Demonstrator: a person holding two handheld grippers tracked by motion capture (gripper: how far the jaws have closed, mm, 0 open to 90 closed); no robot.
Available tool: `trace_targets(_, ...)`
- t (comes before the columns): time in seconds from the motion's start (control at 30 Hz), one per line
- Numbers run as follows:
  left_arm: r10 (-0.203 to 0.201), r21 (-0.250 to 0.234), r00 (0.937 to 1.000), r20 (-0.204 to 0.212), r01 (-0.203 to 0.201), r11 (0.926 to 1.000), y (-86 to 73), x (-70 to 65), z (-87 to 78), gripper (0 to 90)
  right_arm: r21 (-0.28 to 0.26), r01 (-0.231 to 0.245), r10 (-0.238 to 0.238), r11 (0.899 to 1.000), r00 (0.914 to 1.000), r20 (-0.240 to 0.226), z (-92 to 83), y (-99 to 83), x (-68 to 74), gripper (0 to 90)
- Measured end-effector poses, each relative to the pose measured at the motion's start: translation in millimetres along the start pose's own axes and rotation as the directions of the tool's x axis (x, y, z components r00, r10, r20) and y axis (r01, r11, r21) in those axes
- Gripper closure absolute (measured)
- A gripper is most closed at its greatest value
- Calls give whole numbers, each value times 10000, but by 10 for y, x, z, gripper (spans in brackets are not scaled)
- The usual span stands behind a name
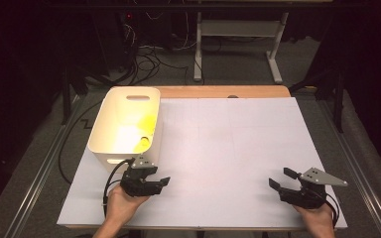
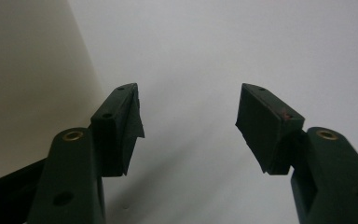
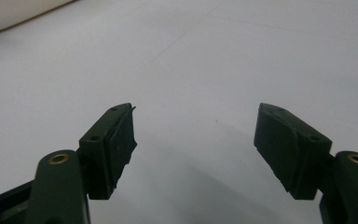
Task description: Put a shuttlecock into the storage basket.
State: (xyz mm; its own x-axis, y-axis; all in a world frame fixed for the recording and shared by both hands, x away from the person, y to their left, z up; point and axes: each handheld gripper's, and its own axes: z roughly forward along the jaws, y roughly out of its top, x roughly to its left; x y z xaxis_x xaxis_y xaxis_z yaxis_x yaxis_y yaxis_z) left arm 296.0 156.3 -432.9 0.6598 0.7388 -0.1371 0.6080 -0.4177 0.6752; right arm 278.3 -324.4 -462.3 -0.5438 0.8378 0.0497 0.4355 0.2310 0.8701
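Note:
A cream plastic bin stands at the table's left, with something yellow lying inside it. Just in front of the bin's near right corner, my left gripper rests low over the white table top, jaws wide apart and empty. In the left gripper view the gripper has the bin's cream wall close on its left. My right gripper sits near the table's front right, also open with nothing between its pads. In the right gripper view the gripper faces bare white surface.
The bin's corner shows far off at the top left of the right gripper view. Beyond the table's far wooden edge lie cables and a white desk frame on the floor. Metal rails run along both table sides.

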Motion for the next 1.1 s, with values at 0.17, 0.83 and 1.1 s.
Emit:
trace_targets(0.17,-29,-228,10000,-77,27,9997,-43,12,-38,398,-8,-2,2,10000,10000,1,-1,0,0,295)
trace_targets(0.83,-361,-474,9985,-413,342,9983,-201,106,-133,395,0,12,-12,10000,10000,9,-3,0,3,295)
trace_targets(1.1,-412,-603,9976,-564,378,9975,-262,138,-174,392,-11,18,-18,10000,10000,10,-4,0,2,295)
